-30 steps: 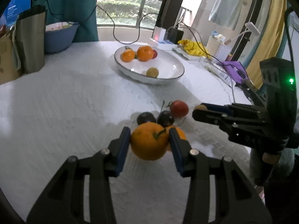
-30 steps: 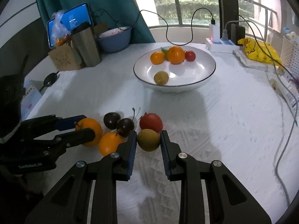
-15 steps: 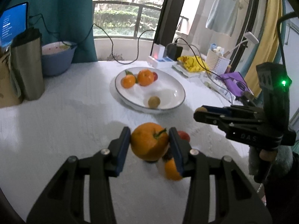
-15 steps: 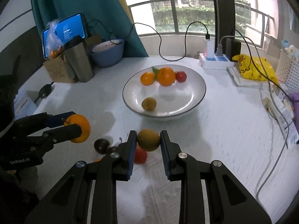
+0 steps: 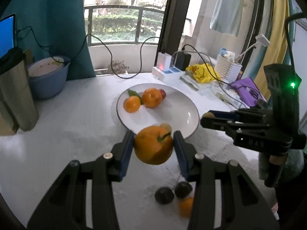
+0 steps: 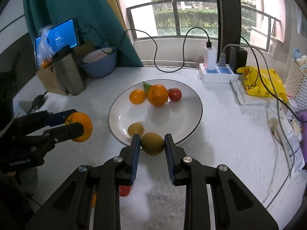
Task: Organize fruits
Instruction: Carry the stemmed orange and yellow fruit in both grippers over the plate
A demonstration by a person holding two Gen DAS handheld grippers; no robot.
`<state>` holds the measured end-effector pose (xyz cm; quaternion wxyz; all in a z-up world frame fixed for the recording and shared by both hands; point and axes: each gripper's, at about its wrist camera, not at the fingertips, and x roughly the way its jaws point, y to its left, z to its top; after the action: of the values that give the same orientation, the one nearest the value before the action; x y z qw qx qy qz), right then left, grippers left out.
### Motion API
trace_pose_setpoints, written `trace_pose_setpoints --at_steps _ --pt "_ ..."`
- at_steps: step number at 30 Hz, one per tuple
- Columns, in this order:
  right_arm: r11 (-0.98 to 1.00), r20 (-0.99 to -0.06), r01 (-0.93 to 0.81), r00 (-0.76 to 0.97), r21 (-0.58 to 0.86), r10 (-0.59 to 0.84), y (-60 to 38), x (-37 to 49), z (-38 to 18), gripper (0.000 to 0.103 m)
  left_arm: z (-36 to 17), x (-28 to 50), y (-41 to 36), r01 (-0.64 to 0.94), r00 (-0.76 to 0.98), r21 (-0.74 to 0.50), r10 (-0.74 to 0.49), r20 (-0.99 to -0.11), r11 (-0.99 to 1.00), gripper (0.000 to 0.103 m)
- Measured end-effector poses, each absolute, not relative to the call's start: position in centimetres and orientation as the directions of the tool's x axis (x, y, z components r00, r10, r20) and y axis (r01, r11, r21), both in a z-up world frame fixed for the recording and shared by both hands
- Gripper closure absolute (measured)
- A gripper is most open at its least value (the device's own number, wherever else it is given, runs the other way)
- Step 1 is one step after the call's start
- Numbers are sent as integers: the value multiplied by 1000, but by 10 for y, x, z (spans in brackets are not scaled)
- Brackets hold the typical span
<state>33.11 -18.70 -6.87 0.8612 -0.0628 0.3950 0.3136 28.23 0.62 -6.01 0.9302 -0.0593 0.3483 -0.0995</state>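
Observation:
My left gripper [image 5: 153, 143] is shut on a large orange [image 5: 153, 147], held in the air just short of the white plate [image 5: 191, 107]. My right gripper [image 6: 152, 143] is shut on a small yellow-green fruit [image 6: 153, 143] above the plate's [image 6: 191, 122] near rim. On the plate lie two oranges [image 6: 157, 94], a small red fruit [image 6: 175, 94] and a yellow-green fruit [image 6: 135, 128]. Two dark plums [image 5: 165, 195] and a small orange [image 5: 186, 207] stay on the white table below my left gripper. A red fruit [image 6: 124, 190] shows under my right gripper. The left gripper with its orange [image 6: 79, 126] appears at the left of the right wrist view.
A steel tumbler [image 6: 69, 72], a blue bowl [image 6: 99, 63] and a cardboard box with a phone [image 6: 57, 36] stand at the back left. A power strip [image 6: 216, 72] with chargers and cables, a yellow bag [image 6: 261, 84] and a white basket [image 6: 297, 84] crowd the right side.
Both grippers rose off the table with their fruit and moved toward the plate. The plums, small orange and red fruit were left behind and now lie under the grippers.

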Motion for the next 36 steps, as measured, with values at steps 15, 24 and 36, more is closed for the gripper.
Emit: trace_pose_setpoints --at_steps 15,24,36 --pt "818 -721 -564 521 111 457 -182 379 -77 75 -72 332 10 129 719 -160 -203 -665 979 59" --pt "844 -719 -529 554 85 420 -176 403 -85 75 -79 356 9 138 705 -169 -217 -676 976 59" --pt "853 -729 -516 554 78 402 -166 421 -100 75 -92 368 13 112 689 -183 -209 -694 977 59"
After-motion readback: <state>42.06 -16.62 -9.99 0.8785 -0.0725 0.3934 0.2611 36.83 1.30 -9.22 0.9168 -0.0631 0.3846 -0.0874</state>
